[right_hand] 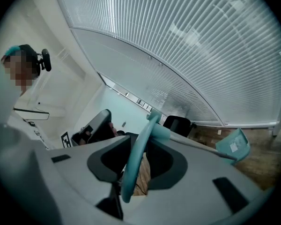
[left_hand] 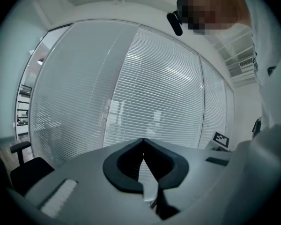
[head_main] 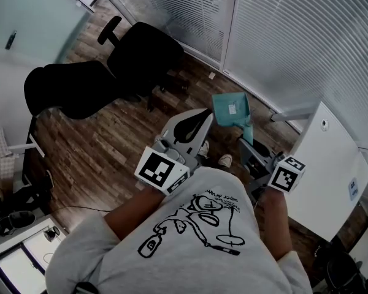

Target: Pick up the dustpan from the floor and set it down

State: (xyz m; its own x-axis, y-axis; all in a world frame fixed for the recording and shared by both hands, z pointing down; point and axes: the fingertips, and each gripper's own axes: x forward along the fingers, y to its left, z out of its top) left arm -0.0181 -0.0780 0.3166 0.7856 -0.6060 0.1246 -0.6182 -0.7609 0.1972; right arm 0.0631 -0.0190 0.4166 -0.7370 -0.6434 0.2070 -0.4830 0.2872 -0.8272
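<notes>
- Between the fingers of the right gripper [right_hand: 138, 146]: the teal handle loop [right_hand: 133, 172] of the dustpan [head_main: 232, 110], clamped from both sides, no slack to speak of.
- Out past those fingertips, at the far end of a thin grey rod [right_hand: 201, 146]: the teal pan itself, ahead of and below the grip, mouth tilted. Looks clear of the wood floor [head_main: 104, 152], but can't swear to it.
- Over on the left gripper [left_hand: 143, 142]: fingers closed tip to tip, nothing between them, just blinds [left_hand: 154, 93] beyond.
- Step-wise, reads as pickup done and the set-down half in hand.
- Next move, best guess: lower the right fingers gently, down to floor contact at the pan's bottom edge, no swinging of the rod. Then spread the fingers, but only after a steady rest.
- Worth watching: long lever, so small twist at the fingers, big swing at the pan end. Black office chair [head_main: 141, 54] off to the left of the pan, well apart, so probably no bother.
</notes>
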